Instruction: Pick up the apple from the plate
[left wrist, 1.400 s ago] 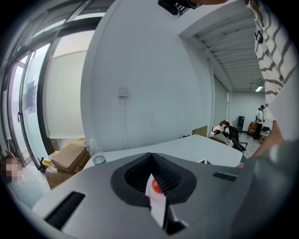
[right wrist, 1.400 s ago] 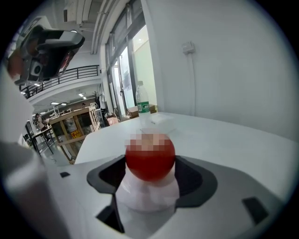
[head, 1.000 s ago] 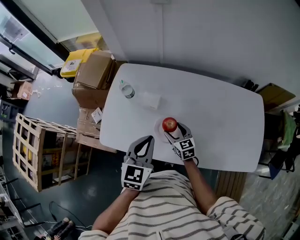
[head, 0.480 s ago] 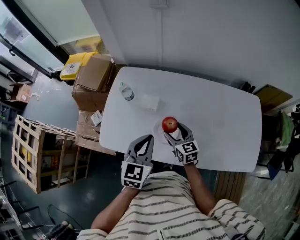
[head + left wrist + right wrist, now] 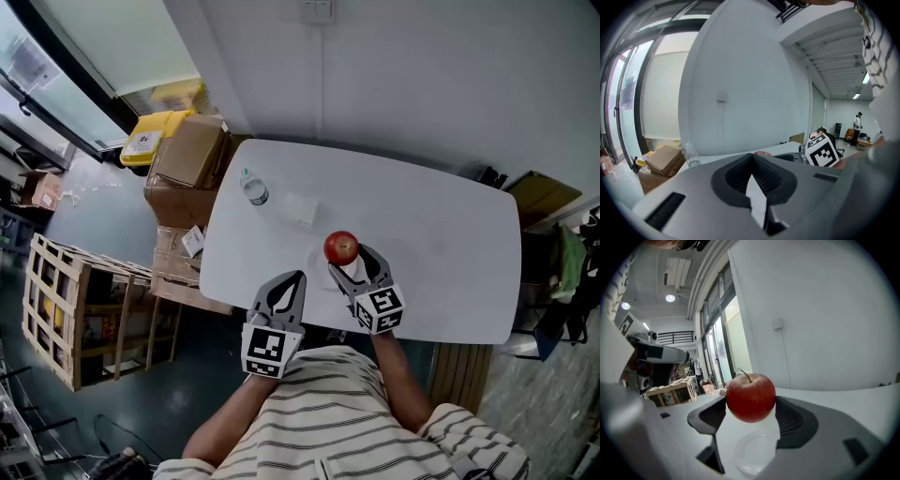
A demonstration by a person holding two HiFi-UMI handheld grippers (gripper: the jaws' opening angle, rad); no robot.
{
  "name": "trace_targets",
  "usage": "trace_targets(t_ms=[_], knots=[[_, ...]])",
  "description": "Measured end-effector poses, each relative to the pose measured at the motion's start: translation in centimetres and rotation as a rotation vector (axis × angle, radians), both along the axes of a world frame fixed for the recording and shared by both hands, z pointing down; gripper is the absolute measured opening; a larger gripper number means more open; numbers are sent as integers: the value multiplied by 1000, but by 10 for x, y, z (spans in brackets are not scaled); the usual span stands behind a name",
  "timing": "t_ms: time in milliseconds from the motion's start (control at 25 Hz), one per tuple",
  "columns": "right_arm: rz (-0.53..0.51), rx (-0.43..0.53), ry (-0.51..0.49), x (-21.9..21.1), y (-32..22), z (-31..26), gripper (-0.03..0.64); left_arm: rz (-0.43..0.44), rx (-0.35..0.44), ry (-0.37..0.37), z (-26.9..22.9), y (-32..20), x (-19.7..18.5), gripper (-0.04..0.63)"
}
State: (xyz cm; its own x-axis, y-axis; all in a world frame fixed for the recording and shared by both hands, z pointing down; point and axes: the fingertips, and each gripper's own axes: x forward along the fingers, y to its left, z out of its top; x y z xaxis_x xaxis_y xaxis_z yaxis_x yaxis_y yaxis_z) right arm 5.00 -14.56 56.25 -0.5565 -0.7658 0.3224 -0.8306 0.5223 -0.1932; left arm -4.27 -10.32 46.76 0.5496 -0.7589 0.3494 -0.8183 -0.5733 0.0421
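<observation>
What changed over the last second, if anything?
Little. The right gripper, shut on the apple, shifted only slightly, its marker-cube end drifting toward the person's right. The apple now hangs above the plate. No new grasp or release visible. The left gripper stayed shut at the near edge of the table; the bottle did not move.

One apple (image 5: 341,248) was in view, and one white plate (image 5: 757,453). There were two grippers: the left gripper (image 5: 300,277) and the right gripper (image 5: 349,260). The single white tabletop (image 5: 431,234) carried one water bottle (image 5: 253,186) and one pale, see-through item (image 5: 302,208) that could not be identified. Beside it stood one yellow bin (image 5: 145,139), one wooden crate (image 5: 80,309), and a stack of cardboard boxes (image 5: 192,145), at least three, though the exact number was unclear. One wall socket (image 5: 317,11) showed.
</observation>
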Motion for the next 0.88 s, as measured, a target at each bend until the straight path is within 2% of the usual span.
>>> trace_targets(t_ms=[440,600,880], knots=[[34,89,-34,-3,10,-55,333,5,17,23,-8,7,-2,3],[42,119,-16,-6,13,-70,333,-1,33,35,-13,9,-8,3],[56,140,-36,-11,19,-90,333,-8,63,69,-28,10,-13,3]])
